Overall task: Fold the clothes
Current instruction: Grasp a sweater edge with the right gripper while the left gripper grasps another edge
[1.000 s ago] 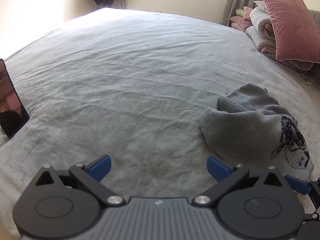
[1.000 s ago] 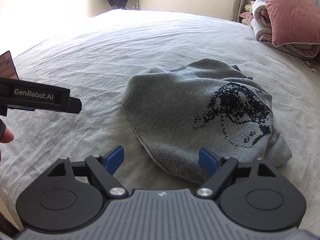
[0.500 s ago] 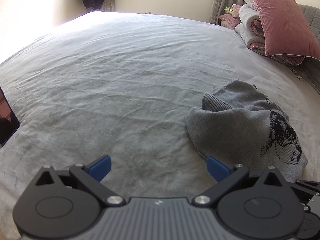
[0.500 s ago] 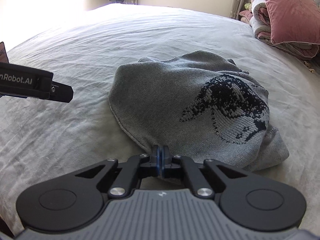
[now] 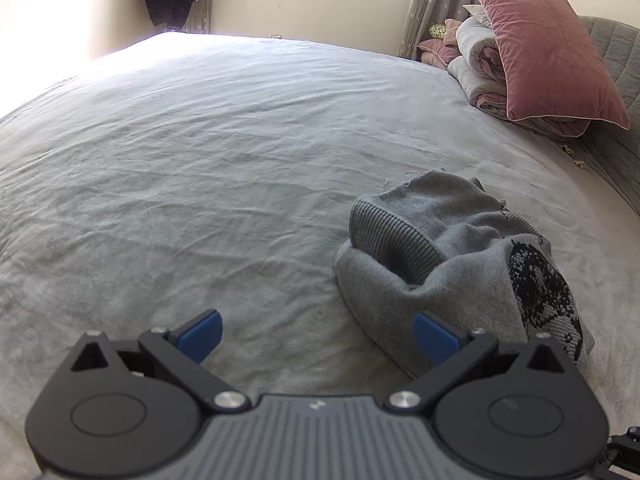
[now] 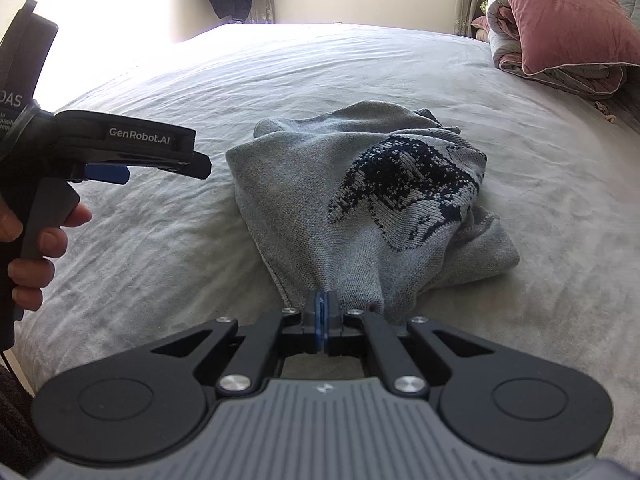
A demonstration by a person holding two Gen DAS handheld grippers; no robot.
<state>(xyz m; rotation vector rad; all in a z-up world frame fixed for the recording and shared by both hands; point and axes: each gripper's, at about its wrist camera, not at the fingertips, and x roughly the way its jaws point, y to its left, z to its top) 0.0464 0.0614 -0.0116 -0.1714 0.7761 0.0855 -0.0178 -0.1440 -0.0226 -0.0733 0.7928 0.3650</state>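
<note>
The right gripper (image 6: 322, 320) pinches the crumpled grey sweater's (image 6: 320, 216) near edge on the bed (image 5: 200, 160), the left gripper (image 5: 316, 332) gaping empty; spreading it flat likely comes next.

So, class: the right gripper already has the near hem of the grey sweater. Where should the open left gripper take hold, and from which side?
Judging by its pose, the left gripper should take the grey sweater by its near edge, coming in from the left. That edge lies thin and flat on the bed, beside the right gripper; the far side is bunched.
</note>
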